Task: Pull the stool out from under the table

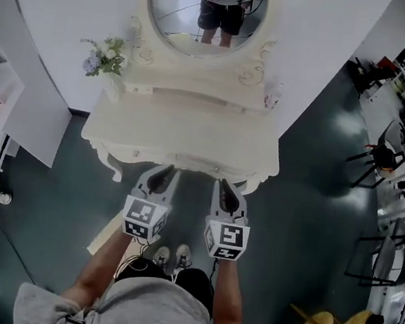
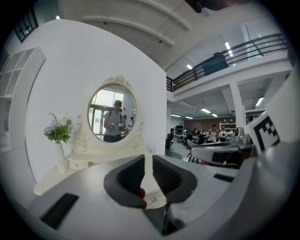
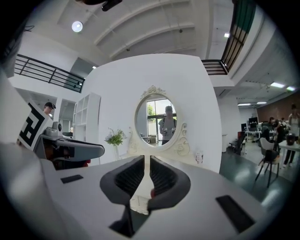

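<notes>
Both jaw pairs nearly together, empty, left hand-held gripper (image 1: 163, 175), right hand-held gripper (image 1: 227, 188), facing table (image 1: 184, 136), stool out of sight

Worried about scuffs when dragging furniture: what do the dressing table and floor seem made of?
Dressing table: probably painted wood or a moulded composite, cream, satin; carved scrolls and curved legs, no grain showing. Floor: likely a sealed poured coating, dark teal, glossy; it reflects lights and shows no seams.
</notes>
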Demonstrator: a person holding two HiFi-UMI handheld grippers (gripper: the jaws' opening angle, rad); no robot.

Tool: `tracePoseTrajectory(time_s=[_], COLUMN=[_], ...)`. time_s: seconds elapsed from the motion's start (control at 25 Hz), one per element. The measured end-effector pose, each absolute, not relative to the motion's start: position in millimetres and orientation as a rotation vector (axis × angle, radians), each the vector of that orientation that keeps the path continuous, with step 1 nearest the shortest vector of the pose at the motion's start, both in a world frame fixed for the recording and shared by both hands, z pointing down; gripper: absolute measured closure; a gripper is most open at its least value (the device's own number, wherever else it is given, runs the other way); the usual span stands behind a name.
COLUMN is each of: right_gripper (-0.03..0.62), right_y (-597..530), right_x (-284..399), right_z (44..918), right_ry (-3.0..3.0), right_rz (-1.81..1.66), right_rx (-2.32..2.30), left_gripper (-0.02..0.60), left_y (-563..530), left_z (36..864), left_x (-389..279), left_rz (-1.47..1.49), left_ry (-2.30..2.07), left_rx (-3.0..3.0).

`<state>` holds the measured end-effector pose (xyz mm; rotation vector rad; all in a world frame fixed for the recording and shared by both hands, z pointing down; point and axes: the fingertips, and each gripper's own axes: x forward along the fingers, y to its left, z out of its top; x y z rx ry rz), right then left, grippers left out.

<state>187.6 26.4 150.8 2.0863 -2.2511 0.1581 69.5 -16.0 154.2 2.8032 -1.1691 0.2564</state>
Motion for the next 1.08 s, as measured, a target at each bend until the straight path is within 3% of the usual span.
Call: tracePoseTrajectory(time_s=[1.08], right_gripper=[0.559], right_y=[32], right_x=[212], right_z=[141], right_ry=[-2.209], right_rz=[0.143], right_rx=[2.14], left_gripper=[0.526], left_y=[-19], left_z=[136], left_x=[82], left_rz=[0.244], left_ry=[-1.173], left_rx=[2.827])
